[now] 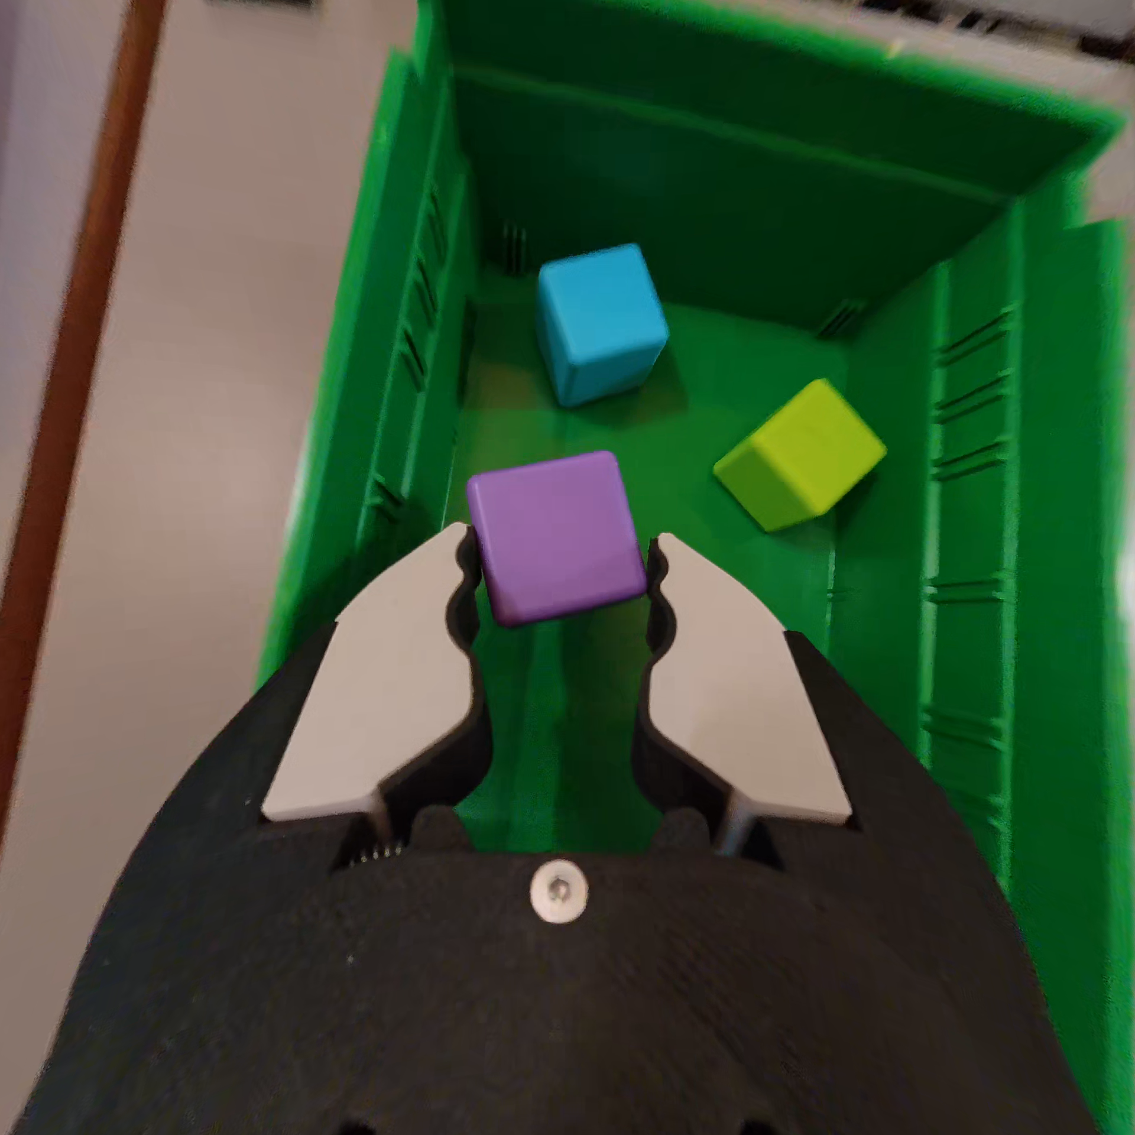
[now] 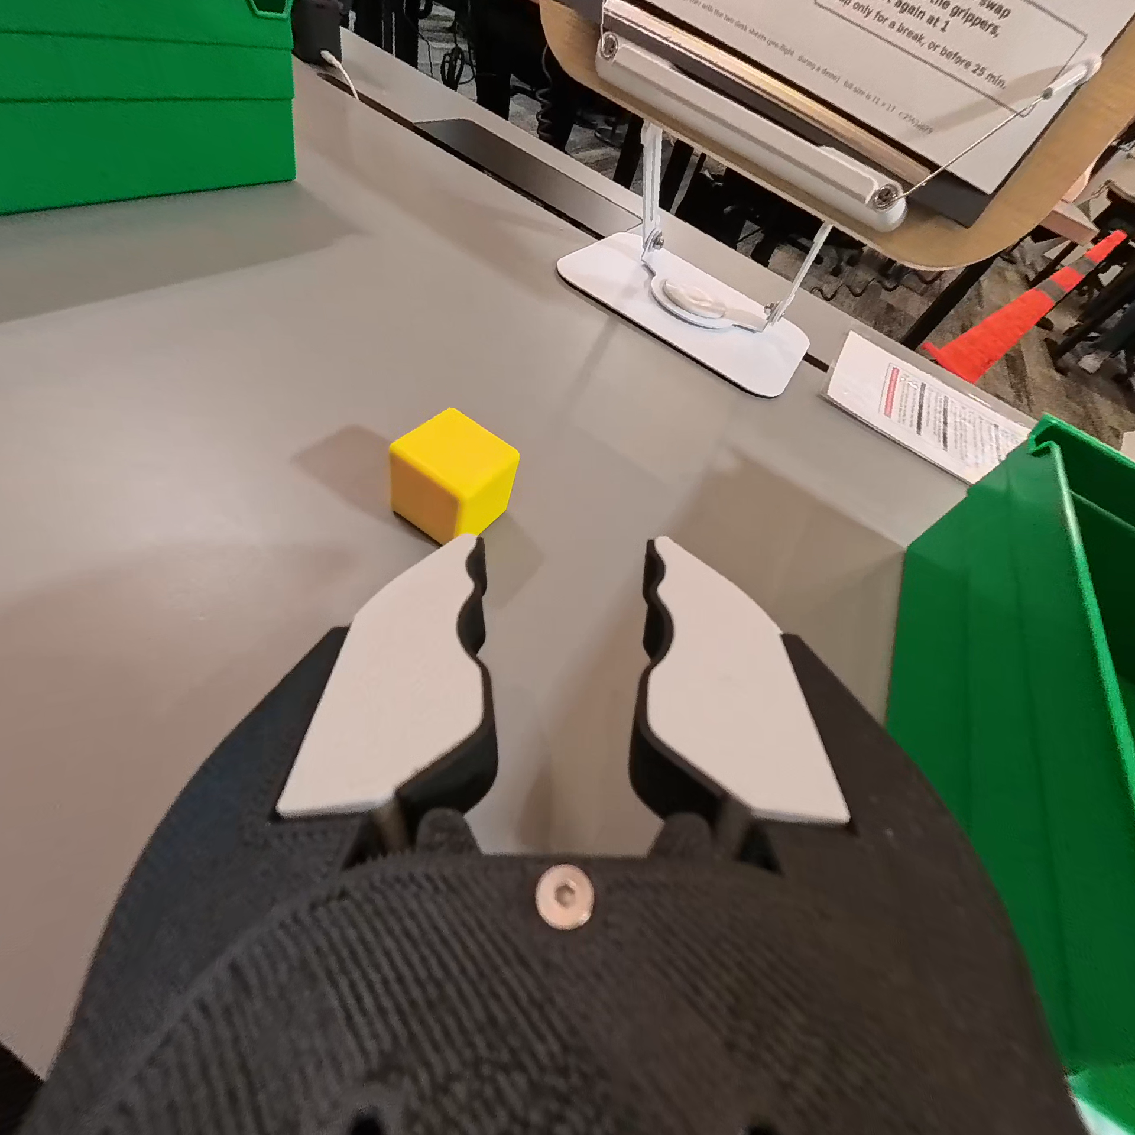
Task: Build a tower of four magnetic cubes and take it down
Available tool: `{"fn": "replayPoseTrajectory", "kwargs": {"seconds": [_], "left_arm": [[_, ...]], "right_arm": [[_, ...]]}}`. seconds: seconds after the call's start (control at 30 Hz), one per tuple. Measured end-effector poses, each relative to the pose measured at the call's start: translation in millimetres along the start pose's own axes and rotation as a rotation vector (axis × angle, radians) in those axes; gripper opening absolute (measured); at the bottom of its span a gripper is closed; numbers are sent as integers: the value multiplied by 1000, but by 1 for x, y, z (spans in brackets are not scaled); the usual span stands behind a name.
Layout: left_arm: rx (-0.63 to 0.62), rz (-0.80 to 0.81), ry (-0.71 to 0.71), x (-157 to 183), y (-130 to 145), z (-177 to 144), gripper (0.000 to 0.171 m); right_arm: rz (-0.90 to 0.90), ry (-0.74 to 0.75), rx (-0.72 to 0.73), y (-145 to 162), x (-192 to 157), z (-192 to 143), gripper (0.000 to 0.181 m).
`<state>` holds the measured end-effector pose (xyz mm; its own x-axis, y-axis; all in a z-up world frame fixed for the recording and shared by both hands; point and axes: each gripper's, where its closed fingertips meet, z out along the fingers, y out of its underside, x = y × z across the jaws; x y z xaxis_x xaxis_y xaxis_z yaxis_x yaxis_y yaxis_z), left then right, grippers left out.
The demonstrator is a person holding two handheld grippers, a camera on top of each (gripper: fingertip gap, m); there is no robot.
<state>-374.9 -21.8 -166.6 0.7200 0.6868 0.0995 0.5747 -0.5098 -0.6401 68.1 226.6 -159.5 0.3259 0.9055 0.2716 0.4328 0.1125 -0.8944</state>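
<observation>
Tongs first: the left tongs (image 1: 559,546) sit over the open top of a deep green plastic bin (image 1: 970,491), with a matte purple cube (image 1: 556,540) right between the tips. Both tips look like they're touching its sides, but the cube sits a bit crooked in there and the shot is blurry, so honestly I can't tell if it's clamped or already let go. It looks to be up off the bin floor rather than resting on it. Further down inside the same bin, a sky-blue cube (image 1: 599,322) lies near the far wall and a lime-green cube (image 1: 798,454) lies tilted by the right wall, well apart from each other. So that's two cubes in the bin and the purple one at its mouth. The right tongs (image 2: 562,546) are spread wide with nothing in them, low over the grey desk (image 2: 184,368). A bright yellow cube (image 2: 451,473) stands on the desk just beyond the left tip, beside the gap rather than in it, so that one's outside any bin. Around that: a green bin (image 2: 1013,675) close on the right, another green bin (image 2: 141,110) far left, a white metal document stand (image 2: 688,307), a printed card (image 2: 921,411), and an orange traffic cone (image 2: 1013,319) on the floor beyond.
</observation>
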Motion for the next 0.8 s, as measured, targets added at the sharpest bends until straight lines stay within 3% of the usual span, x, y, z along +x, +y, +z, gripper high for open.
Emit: {"fn": "replayPoseTrajectory", "kwargs": {"seconds": [0.13, 0.23, 0.33, 0.4, 0.5, 0.6, 0.8], "left_arm": [[161, 139, 111, 31, -38, -49, 52], [272, 285, 317, 88, -57, -88, 52], [325, 470, 577, 157, -55, -121, 52], [335, 673, 714, 202, -39, -135, 52], [313, 936, 813, 259, -13, -139, 52], [257, 1090, 924, 316, 7, -132, 52], [110, 1275, 1077, 397, 55, -79, 52]], "right_arm": [[0, -3, -2, 1, 0, 1, 50], [-1, -4, -4, 1, -1, 1, 50], [-2, -4, -4, 1, -1, 0, 50], [-1, 1, -5, 2, 0, -1, 50], [10, 15, -12, 6, 3, -5, 50], [7, 42, -22, 11, 7, -12, 50], [38, 104, -44, 24, 21, -31, 49]]}}
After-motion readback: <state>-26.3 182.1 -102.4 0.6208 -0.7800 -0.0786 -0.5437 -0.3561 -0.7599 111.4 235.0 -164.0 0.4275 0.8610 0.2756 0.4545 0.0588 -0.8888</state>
